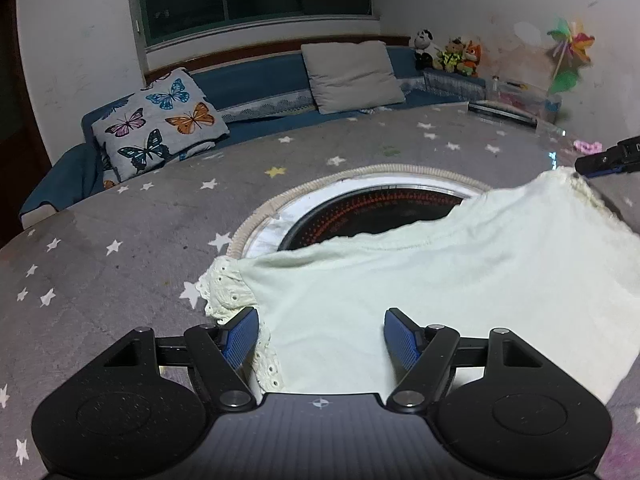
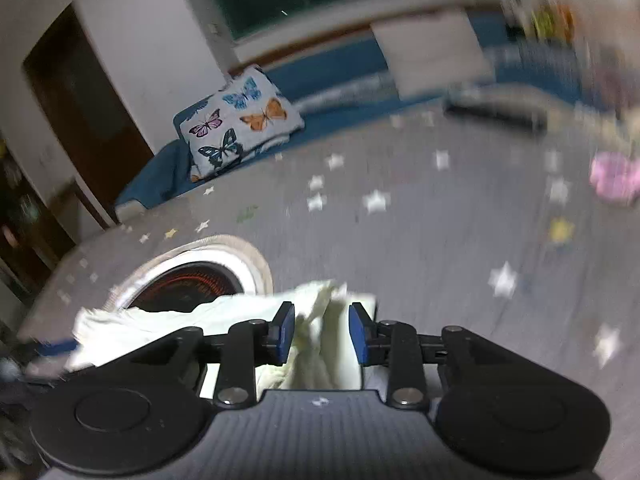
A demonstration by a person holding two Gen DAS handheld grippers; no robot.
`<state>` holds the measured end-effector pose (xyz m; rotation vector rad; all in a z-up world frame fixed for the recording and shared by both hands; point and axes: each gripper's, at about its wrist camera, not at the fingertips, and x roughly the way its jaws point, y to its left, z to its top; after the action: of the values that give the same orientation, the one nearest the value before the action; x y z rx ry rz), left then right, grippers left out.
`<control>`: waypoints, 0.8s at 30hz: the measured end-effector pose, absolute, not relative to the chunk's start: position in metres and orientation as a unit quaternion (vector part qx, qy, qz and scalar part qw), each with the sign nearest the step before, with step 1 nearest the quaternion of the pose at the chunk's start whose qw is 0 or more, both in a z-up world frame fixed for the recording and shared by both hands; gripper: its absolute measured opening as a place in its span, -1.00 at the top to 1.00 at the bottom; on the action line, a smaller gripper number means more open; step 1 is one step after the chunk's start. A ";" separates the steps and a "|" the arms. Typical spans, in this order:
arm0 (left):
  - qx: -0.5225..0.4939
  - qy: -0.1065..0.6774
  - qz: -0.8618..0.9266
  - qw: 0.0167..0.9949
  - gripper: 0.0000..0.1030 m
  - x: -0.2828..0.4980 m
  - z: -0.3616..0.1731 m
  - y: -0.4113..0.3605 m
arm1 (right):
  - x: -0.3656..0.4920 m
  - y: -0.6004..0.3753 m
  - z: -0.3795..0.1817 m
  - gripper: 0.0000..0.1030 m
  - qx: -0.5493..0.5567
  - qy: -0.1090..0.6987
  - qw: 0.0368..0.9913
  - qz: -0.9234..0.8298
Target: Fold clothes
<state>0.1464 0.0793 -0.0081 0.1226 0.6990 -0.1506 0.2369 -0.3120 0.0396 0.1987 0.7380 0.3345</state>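
In the left wrist view, the left gripper (image 1: 320, 334) hangs low over the near part of a round table with a grey cloth (image 1: 120, 216) printed with stars. Its two blue pads stand wide apart. Between them lies the near edge of a pale cream garment (image 1: 440, 280), but the pads do not press on it. The garment is spread flat from the near edge of the table toward the right. Its lace trim (image 1: 224, 292) lies just beside the left pad. The far edge of the garment covers part of a round opening (image 1: 360, 216) in the middle of the table, where a dark disc with red lines shows. The far right corner of the garment is lifted, and the tip of the right gripper (image 1: 608, 158) is seen just beside this corner. Behind the table stands a blue sofa (image 1: 256, 80) with a butterfly cushion (image 1: 160, 124) and a grey cushion (image 1: 352, 76).

The right wrist view is blurred by motion. The right gripper (image 2: 322, 330) has its pads only partly apart, with a bunched fold of the same garment (image 2: 316, 320) between them. Whether the pads truly press on the fabric I cannot tell. The garment reaches from here to the left, over the rim of the round opening (image 2: 192, 276). A pink thing (image 2: 614, 180) lies near the right edge of the table.
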 end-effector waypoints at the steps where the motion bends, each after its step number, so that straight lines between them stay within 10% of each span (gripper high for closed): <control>1: 0.056 0.340 -0.072 0.936 -0.38 0.147 -0.006 0.081 | 0.236 -0.307 0.046 0.42 0.074 0.343 0.922 0.163; 9: 0.011 0.365 -0.084 0.927 0.39 0.171 0.000 0.101 | 0.243 -0.277 0.041 0.42 0.024 0.359 0.907 0.219; 24: 0.011 0.368 -0.072 0.927 0.66 0.203 -0.008 0.101 | 0.259 -0.282 0.022 0.32 0.027 0.386 0.899 0.206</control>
<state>0.2029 0.1011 -0.0080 0.0217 0.7540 -0.1486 0.2591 -0.2820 0.0217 0.0559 0.7985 0.4270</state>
